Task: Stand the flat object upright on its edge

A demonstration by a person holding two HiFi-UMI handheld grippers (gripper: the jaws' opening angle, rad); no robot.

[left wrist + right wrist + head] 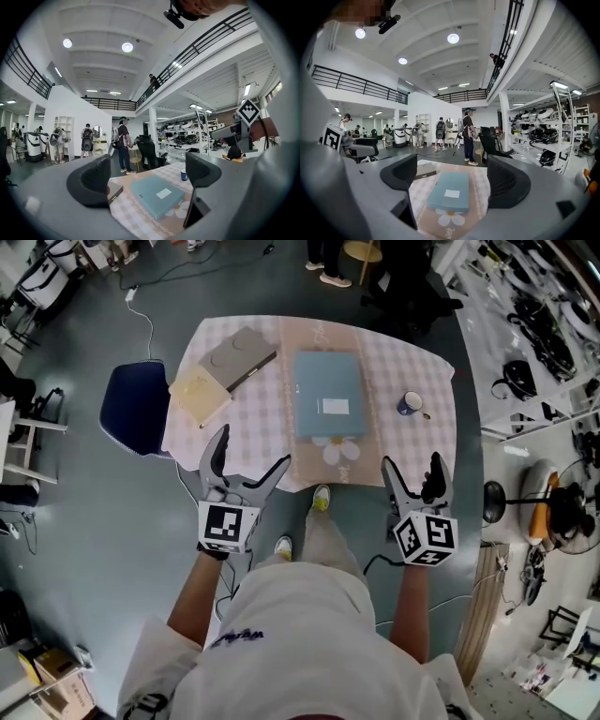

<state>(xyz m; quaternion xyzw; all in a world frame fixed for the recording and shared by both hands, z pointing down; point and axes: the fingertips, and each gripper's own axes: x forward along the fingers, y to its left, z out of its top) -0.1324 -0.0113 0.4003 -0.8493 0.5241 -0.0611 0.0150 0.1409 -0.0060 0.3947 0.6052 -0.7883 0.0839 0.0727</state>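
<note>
Left tongs (251, 454) are wide open with nothing between them, hovering just short of the near edge of the desk (398, 362). Right tongs (412, 465) are the same: spread, empty, off that near edge too. Ahead and between them the box (328, 393) lies flat on a mat (319, 338) mid-desk, long sides running away from the person and its near end by the daisy print. There's bare cloth along both long sides. A mug (410, 404) stands to the right, apart from the box. On the left, a grey folder (236, 357) and a tan pad (200, 395) crowd the left edge, with a chair (131, 409) just beside it.
</note>
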